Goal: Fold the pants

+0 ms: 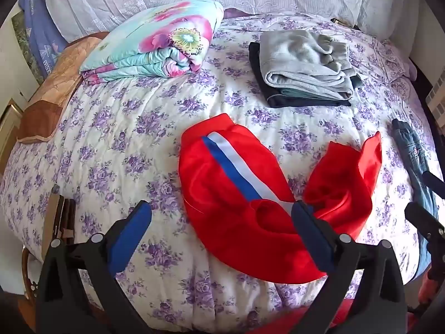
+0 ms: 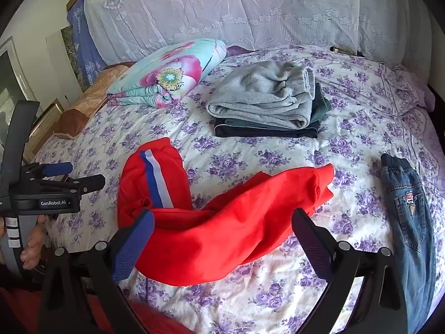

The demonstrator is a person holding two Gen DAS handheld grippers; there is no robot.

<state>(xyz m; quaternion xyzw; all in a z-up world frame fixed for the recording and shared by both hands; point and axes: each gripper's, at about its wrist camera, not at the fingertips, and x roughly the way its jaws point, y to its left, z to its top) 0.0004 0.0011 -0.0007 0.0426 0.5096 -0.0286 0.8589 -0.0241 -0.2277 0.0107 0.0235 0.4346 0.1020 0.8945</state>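
My left claw [image 1: 222, 231] and right claw [image 2: 222, 236] both hang spread wide, pinching nothing. The red pants [image 2: 222, 228] lie crumpled on the floral bedspread [image 2: 278, 292] right before my fingers. Folded grey clothes [image 2: 264, 100] sit at twelve o'clock, jeans [image 2: 408, 217] at three.

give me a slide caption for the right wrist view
Open right gripper over crumpled red pants on floral bedspread.

A home bedroom. A bed covered with a white quilt printed with purple flowers [image 1: 133, 128] fills the view, with lace-covered pillows [image 2: 222, 14] along the head, a folded turquoise floral duvet [image 1: 155, 41] and a stack of folded grey and dark clothes [image 2: 264, 103].
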